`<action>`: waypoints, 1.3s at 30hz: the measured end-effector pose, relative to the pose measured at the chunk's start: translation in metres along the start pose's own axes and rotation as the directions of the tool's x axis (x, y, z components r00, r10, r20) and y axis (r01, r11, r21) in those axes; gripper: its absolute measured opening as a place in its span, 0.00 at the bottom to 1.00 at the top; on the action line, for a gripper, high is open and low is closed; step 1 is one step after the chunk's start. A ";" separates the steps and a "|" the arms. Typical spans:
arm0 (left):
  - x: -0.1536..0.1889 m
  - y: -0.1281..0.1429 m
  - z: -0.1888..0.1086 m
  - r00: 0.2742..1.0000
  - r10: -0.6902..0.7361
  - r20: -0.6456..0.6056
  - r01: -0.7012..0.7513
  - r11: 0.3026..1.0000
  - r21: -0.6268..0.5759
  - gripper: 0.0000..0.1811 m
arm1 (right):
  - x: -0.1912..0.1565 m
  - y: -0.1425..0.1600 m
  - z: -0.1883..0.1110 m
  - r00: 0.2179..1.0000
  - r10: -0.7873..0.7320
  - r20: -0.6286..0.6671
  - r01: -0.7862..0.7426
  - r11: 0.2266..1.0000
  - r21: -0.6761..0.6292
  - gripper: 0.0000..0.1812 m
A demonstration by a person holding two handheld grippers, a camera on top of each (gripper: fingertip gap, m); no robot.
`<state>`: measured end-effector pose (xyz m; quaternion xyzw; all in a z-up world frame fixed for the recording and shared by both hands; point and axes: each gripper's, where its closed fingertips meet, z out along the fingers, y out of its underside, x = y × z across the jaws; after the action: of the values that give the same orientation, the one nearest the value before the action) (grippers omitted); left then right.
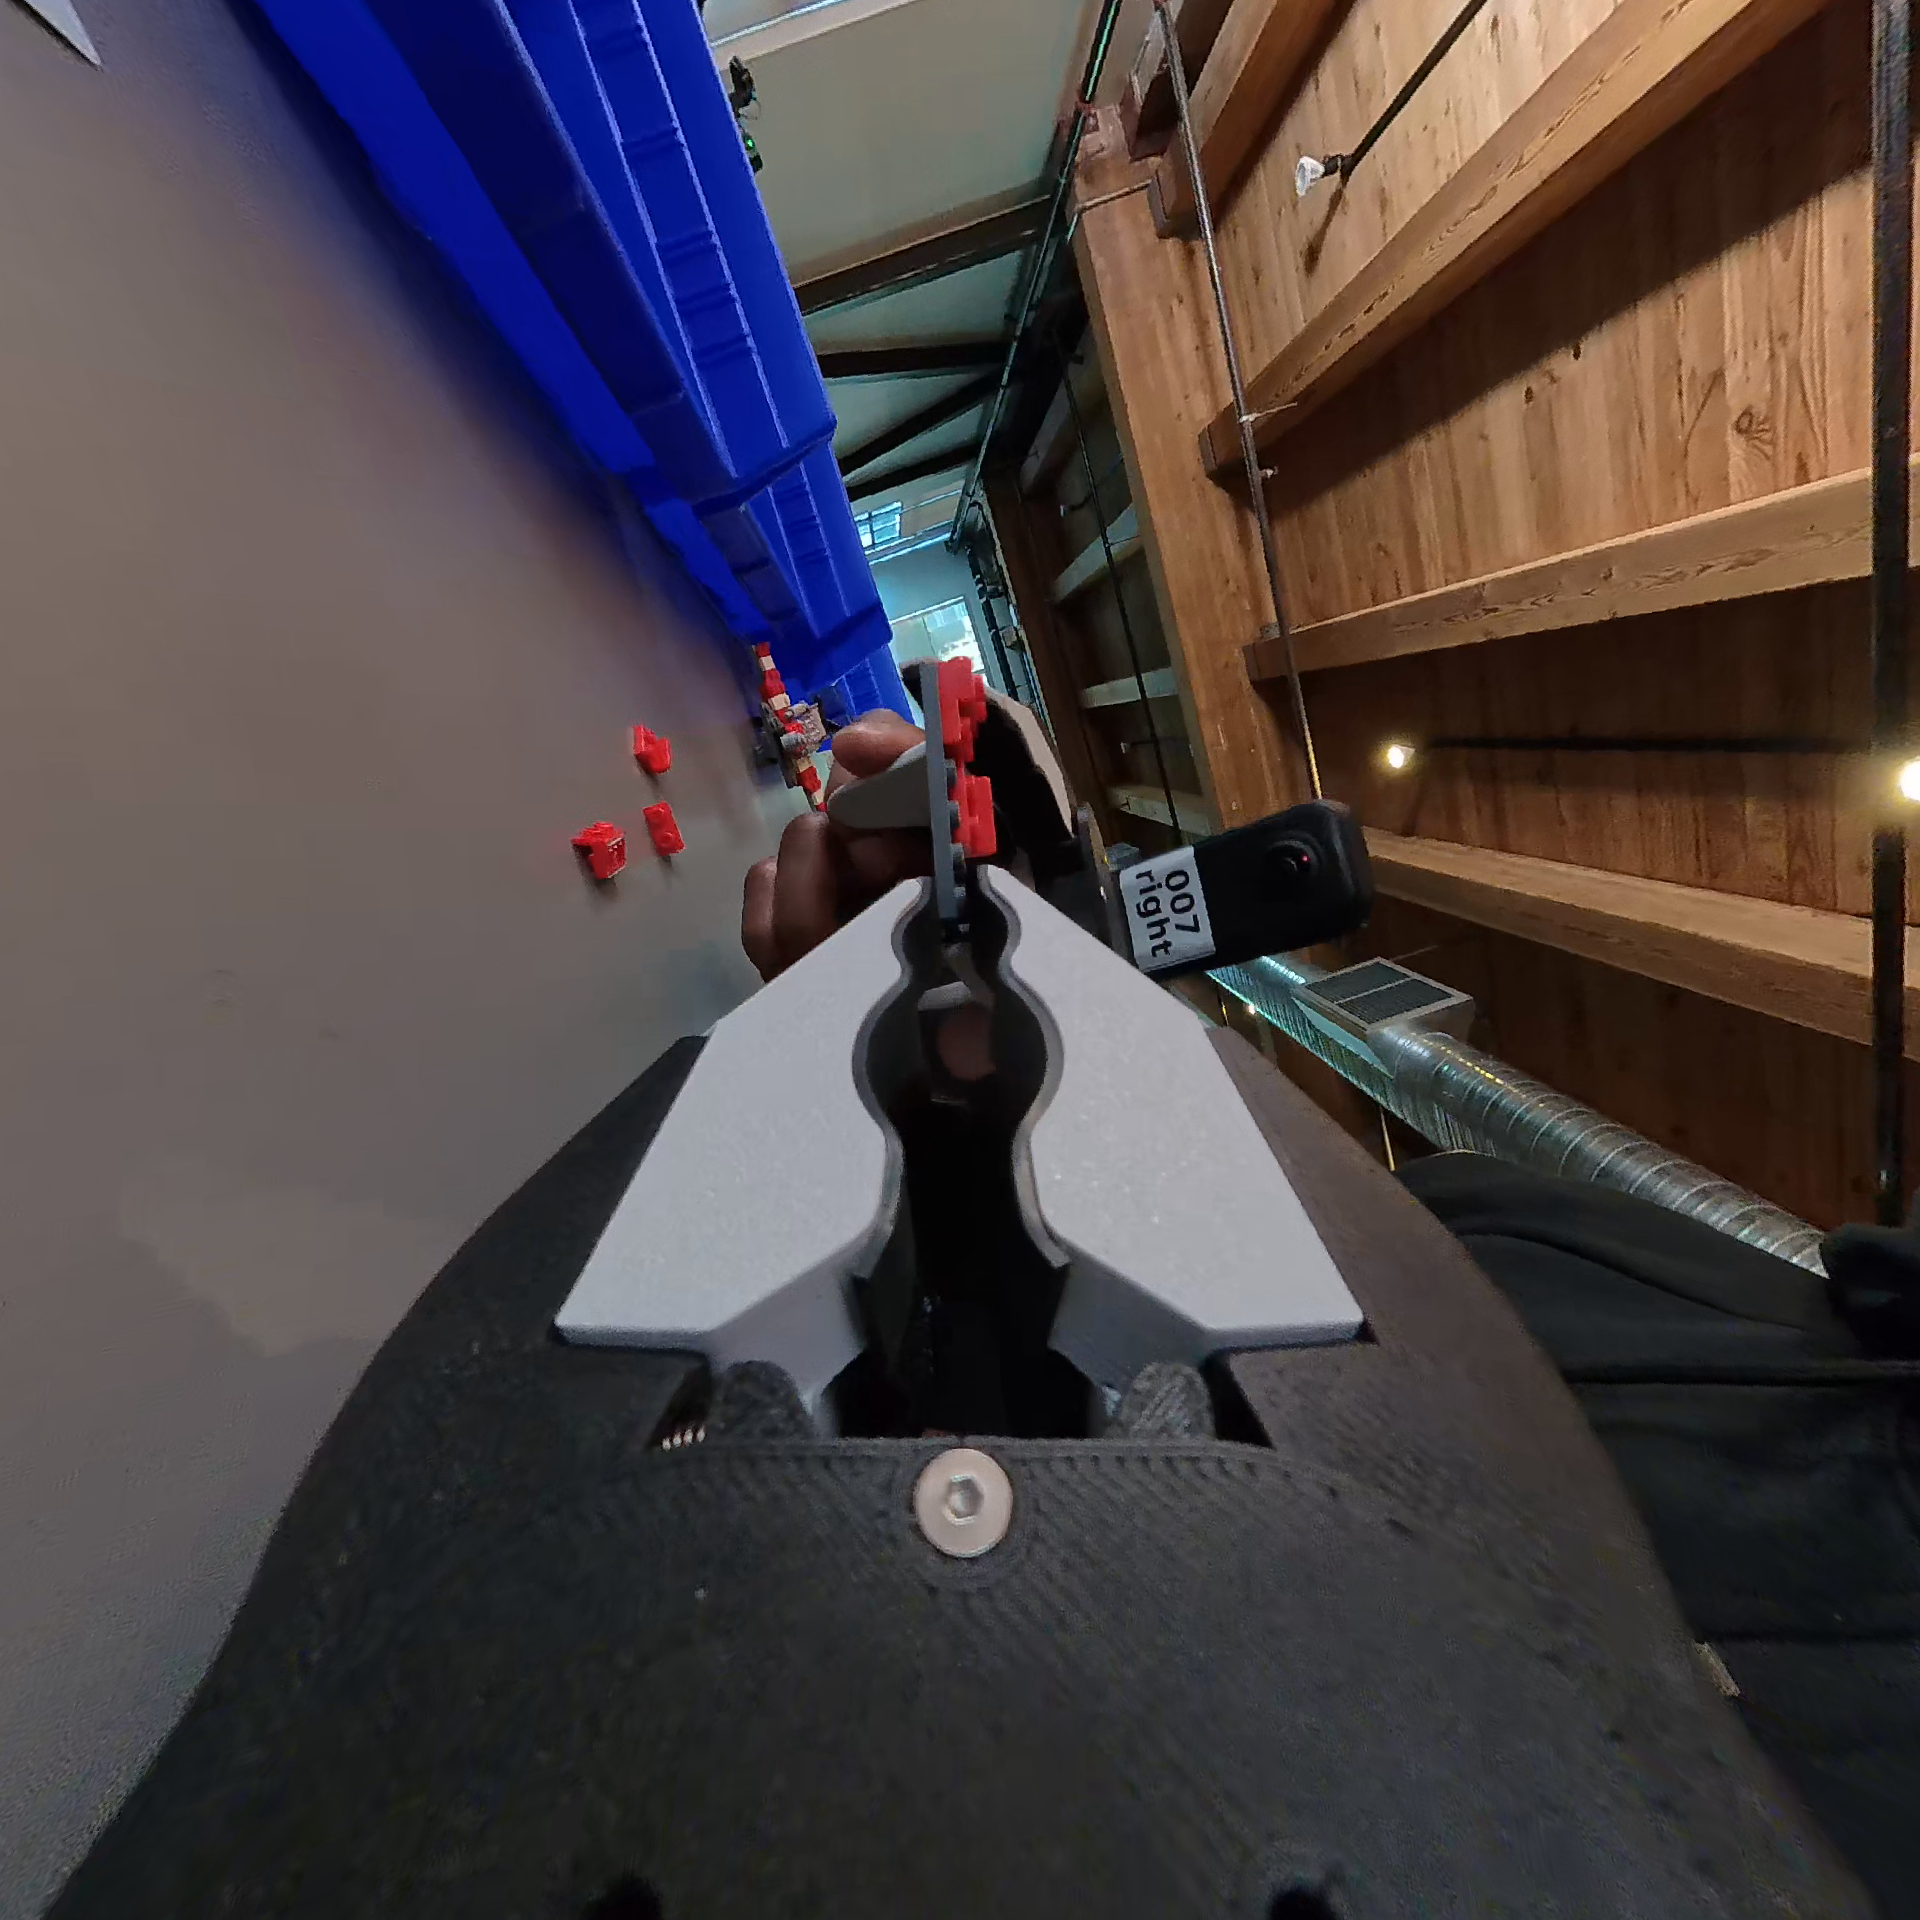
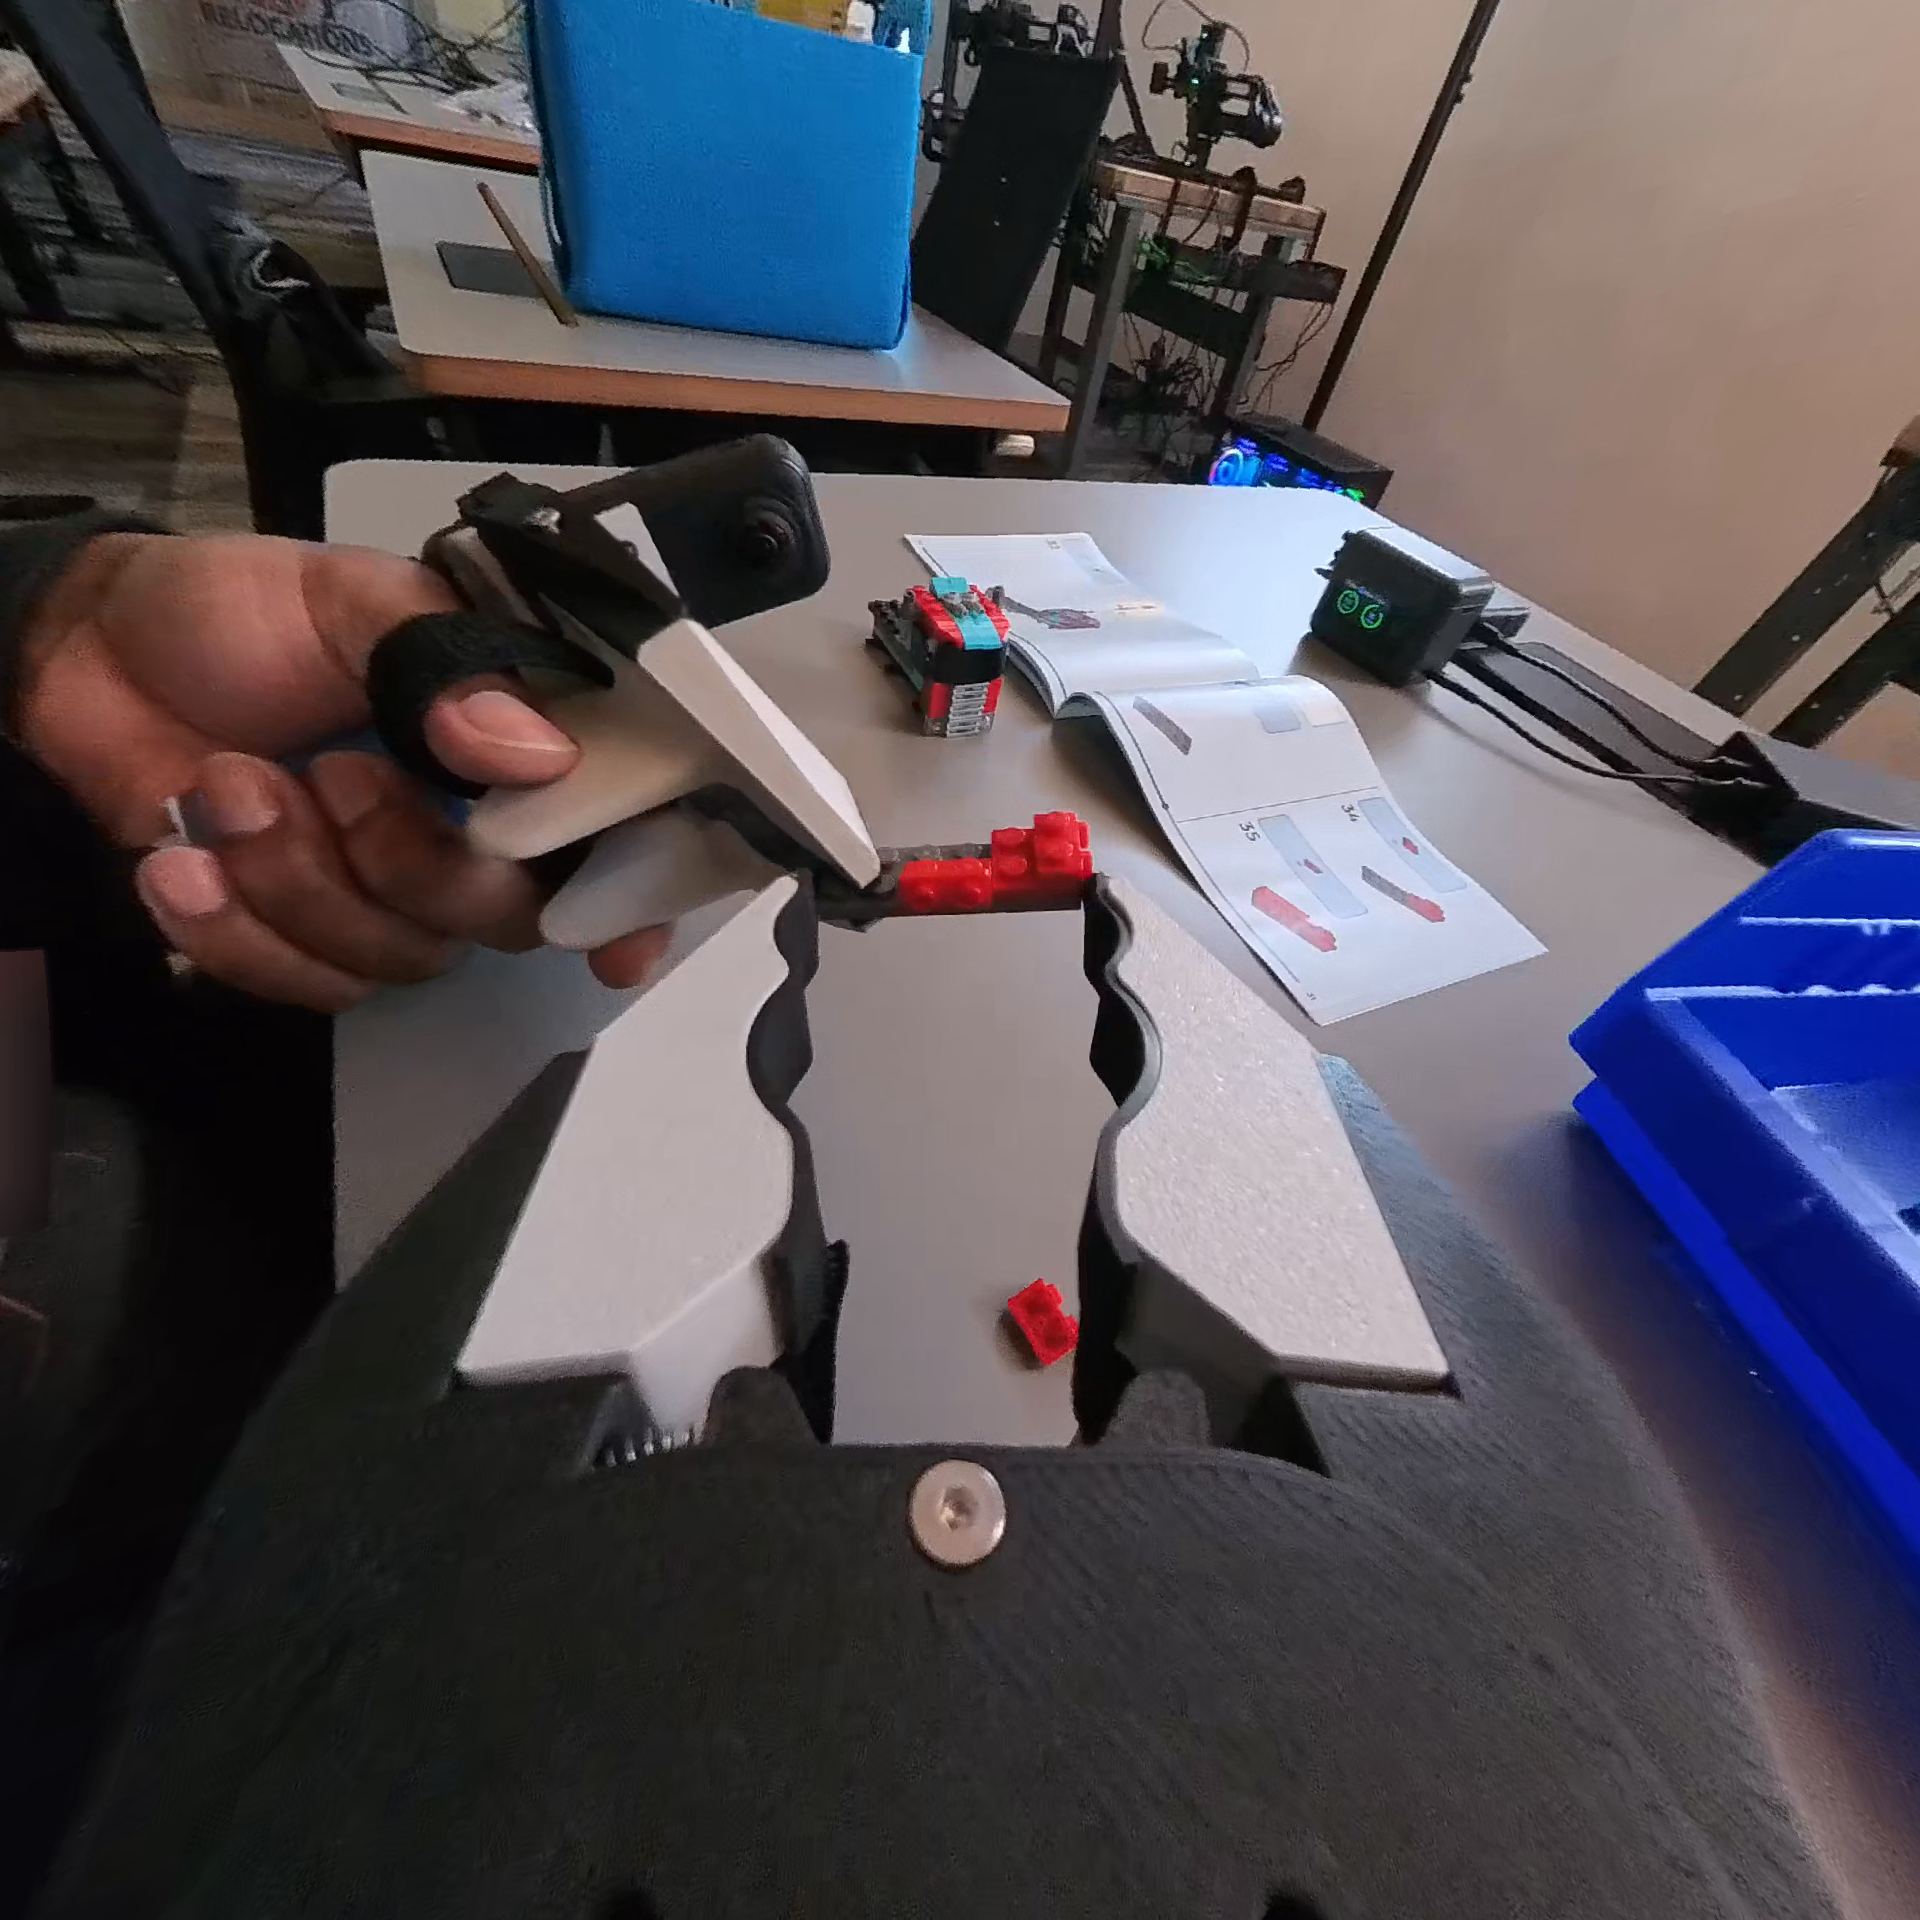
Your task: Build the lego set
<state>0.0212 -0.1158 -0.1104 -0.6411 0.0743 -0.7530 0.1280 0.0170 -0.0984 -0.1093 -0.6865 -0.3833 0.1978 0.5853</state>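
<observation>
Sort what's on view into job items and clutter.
Job: grey plate with red bricks held in left gripper; open right gripper; loose red brick; booklet; part-built model.
Clutter: blue bin; charger; blue box.

The left gripper (image 1: 954, 914) sat at frame centre, its jaws nearly together, pinching a plate's end. The right gripper (image 2: 940, 899) stood wide apart at mid-frame. A hand (image 2: 249, 769) at left gripped the left gripper's handle.
</observation>
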 end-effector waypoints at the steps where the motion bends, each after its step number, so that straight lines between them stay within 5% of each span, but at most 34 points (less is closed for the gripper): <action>1: -0.001 -0.001 0.000 1.000 -0.005 0.006 0.004 1.000 0.007 0.02 | 0.001 0.001 0.001 1.000 -0.008 -0.014 0.008 1.000 -0.005 0.29; 10: -0.005 -0.012 -0.009 0.999 -0.001 0.036 -0.002 0.996 0.091 0.02 | 0.000 0.011 -0.008 0.998 -0.019 -0.068 0.014 0.997 -0.079 0.29; 26: -0.002 -0.018 -0.018 0.999 -0.031 -0.009 0.032 0.993 0.117 0.02 | 0.023 0.088 -0.041 0.972 0.036 -0.233 -0.162 0.822 -0.545 0.23; 39: -0.003 -0.018 -0.018 0.999 -0.039 -0.012 0.041 0.993 0.115 0.02 | 0.029 0.101 -0.029 0.919 0.182 -0.351 -0.354 0.773 -0.527 0.10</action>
<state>0.0019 -0.0982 -0.1115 -0.6304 0.0185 -0.7615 0.1493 0.0859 -0.0971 -0.1941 -0.9007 -0.2355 0.0544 0.3611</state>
